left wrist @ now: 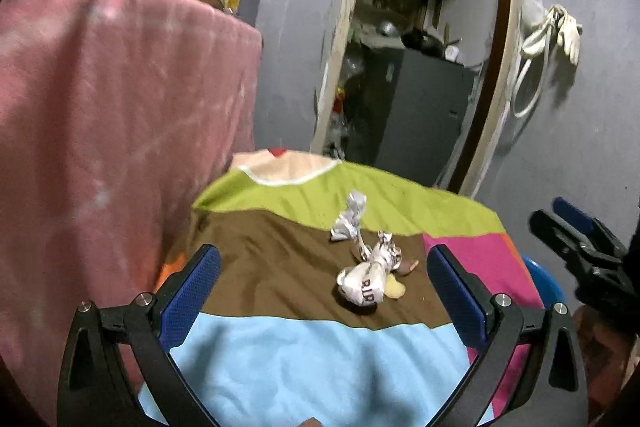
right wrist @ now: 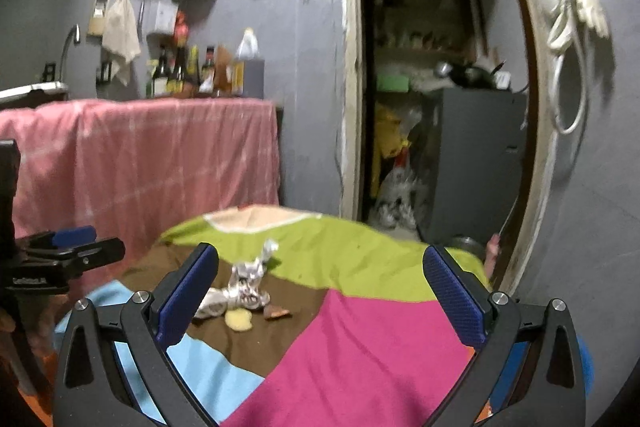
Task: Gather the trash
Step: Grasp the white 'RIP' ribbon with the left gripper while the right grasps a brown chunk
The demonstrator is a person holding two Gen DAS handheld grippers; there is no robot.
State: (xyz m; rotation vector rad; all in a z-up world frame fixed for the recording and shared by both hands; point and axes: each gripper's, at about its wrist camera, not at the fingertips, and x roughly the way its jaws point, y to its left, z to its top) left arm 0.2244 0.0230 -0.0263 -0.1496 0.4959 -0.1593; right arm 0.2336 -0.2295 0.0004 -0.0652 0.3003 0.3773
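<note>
Crumpled white wrappers (left wrist: 370, 269) lie on the brown band of a colourful cloth-covered table (left wrist: 280, 355), with a second crumpled scrap (left wrist: 349, 217) just behind, a yellowish peel (left wrist: 394, 287) and a brown bit (left wrist: 408, 266) beside them. My left gripper (left wrist: 324, 287) is open and empty, above the table short of the trash. In the right wrist view the wrappers (right wrist: 236, 293), peel (right wrist: 239, 319) and brown bit (right wrist: 276, 313) lie left of centre. My right gripper (right wrist: 320, 287) is open and empty above the pink patch. Each gripper shows at the other view's edge (left wrist: 580, 247) (right wrist: 64, 251).
A counter draped in pink cloth (right wrist: 140, 155) stands left, with bottles (right wrist: 192, 71) on top. An open doorway (right wrist: 432, 87) behind the table shows a grey cabinet (right wrist: 476, 163) and bags. A blue stool (left wrist: 546, 283) sits by the table's right edge. Gloves (right wrist: 580, 11) hang on the wall.
</note>
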